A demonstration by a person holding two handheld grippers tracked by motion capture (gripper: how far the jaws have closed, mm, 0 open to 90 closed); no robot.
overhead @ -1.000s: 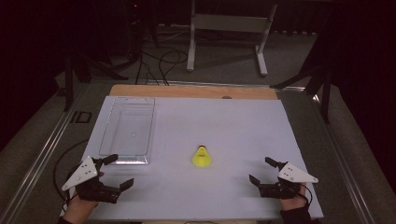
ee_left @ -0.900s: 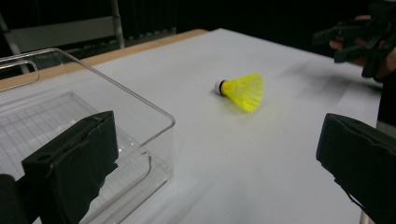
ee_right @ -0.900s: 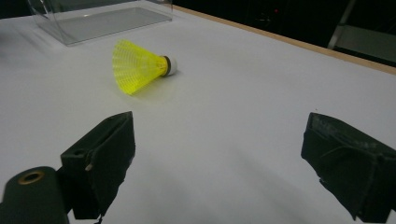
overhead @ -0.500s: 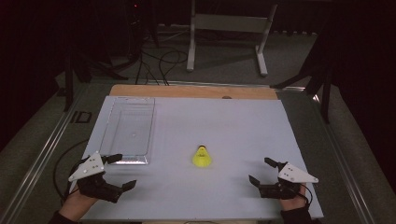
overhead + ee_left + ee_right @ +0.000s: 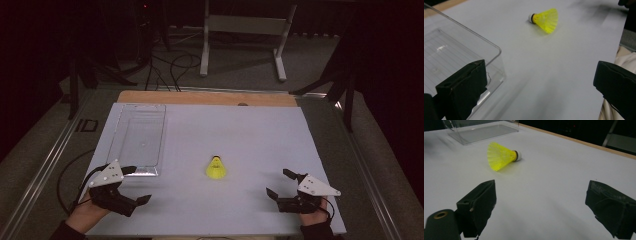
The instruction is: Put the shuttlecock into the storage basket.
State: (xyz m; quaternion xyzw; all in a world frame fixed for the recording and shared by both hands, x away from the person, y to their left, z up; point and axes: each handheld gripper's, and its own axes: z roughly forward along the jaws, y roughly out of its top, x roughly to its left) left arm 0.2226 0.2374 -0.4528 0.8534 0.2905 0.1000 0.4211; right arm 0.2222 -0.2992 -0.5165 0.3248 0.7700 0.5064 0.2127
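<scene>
Shuttle point(image 5: 216, 167) lies on its side mid-worktop point(image 5: 240, 135), just right of the clear tray point(image 5: 137, 137), betw. both grippers & ahead of them. Left gripper point(image 5: 133, 185) and right gripper point(image 5: 277, 183) both have fingers wide, empty; neither clearly nearer, approx. equal. Right gripper view shows its axis: cork end right, skirt left; high view shows cork pointing away from the person.

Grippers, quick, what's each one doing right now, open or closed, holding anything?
Left gripper: open, holding nothing, next to the clear tray.
Right gripper: open, holding nothing, short of the yellow shuttlecock.
</scene>
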